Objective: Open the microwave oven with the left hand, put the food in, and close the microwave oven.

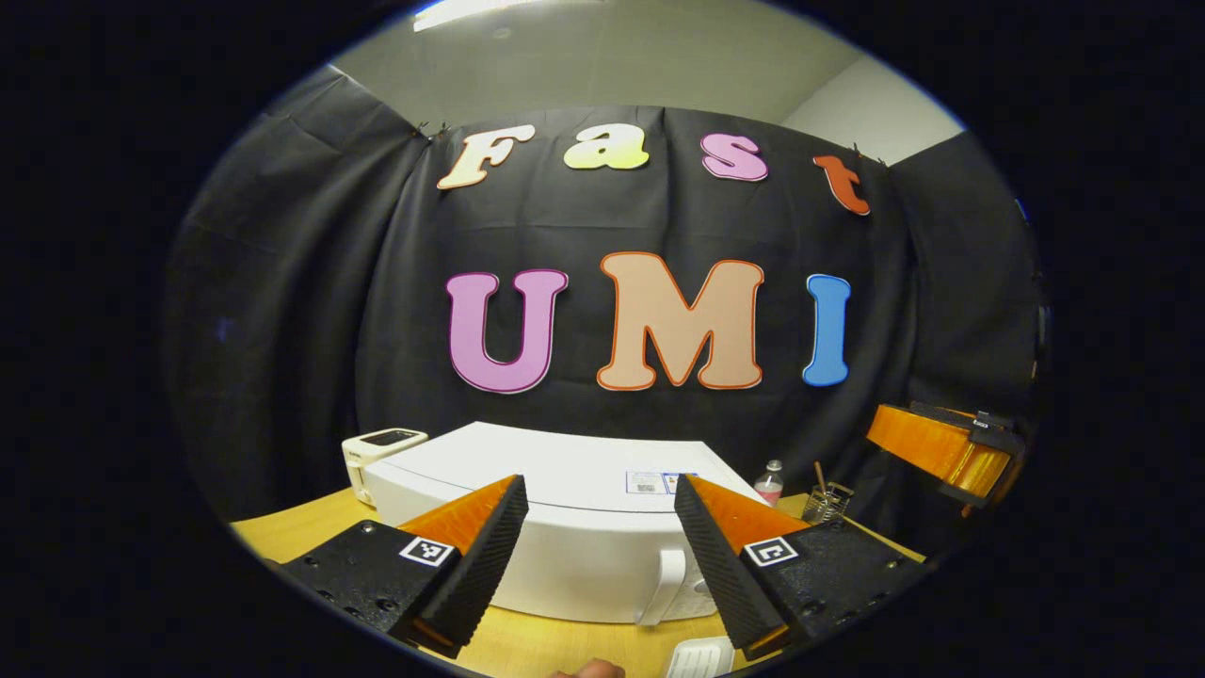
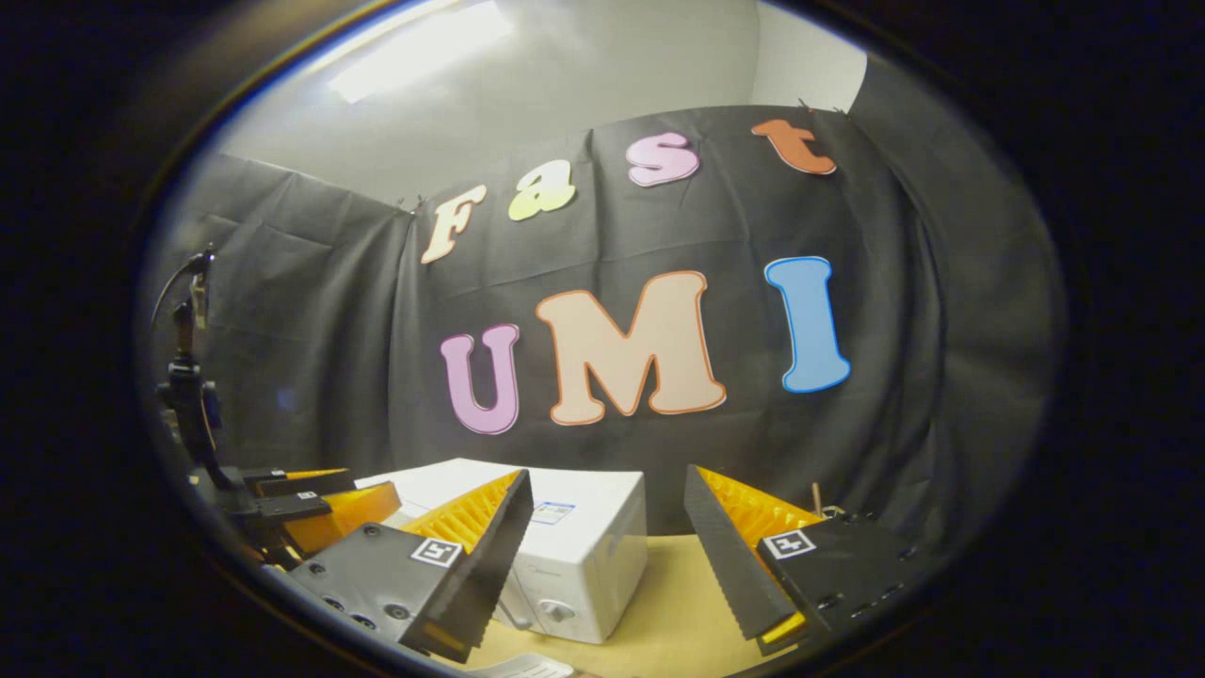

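Closed microwave (image 1: 565, 527), toaster (image 1: 377, 452) behind (bottle (image 1: 770, 482) alongside), both hand-held grippers (image 1: 598, 556) (image 2: 607, 556) spread apart, empty.

My left gripper's fingers (image 1: 490, 556) cover part of the microwave (image 1: 565, 527) front. A white tray (image 1: 701, 659) and a fingertip (image 1: 588, 669) are cut off at the bottom edge; its contents I can't tell.

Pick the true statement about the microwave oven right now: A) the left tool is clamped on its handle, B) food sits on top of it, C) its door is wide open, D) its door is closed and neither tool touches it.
D: the microwave oven has its door flush and shut, while the left tool and right tool hang open, apart from it.
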### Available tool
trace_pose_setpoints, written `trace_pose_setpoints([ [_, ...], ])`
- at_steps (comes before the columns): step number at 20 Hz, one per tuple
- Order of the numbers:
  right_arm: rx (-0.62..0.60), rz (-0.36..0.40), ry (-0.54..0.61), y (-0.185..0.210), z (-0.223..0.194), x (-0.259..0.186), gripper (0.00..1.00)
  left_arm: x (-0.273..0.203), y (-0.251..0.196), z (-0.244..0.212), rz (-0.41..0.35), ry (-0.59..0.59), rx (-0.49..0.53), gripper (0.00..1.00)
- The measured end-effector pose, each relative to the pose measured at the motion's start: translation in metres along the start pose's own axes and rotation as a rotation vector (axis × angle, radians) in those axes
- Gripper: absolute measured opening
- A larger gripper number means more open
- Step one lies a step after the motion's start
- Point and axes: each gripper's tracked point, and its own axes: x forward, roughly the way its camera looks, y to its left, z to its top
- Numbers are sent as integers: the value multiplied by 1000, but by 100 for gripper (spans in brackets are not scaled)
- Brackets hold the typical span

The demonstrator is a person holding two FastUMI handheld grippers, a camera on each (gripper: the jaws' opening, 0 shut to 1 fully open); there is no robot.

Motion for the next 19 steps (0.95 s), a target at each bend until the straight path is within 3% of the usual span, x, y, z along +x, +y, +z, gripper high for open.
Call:
trace_pose_setpoints([
  [4, -29, -3, 9, 2, -3, 1, 91, -3, 7, 2, 21, -6, 12, 96],
  [5, -36, -6, 10, 1, -3, 1, 99, -2, 10, 1, 30, -3, 13, 96],
  [18, -33, -21, 12, -5, -2, 0, 99, 2, 34, -8, 115, 7, 27, 96],
  [19, -32, -22, 13, -6, -2, 0, 91, 2, 37, -8, 123, 4, 27, 96],
])
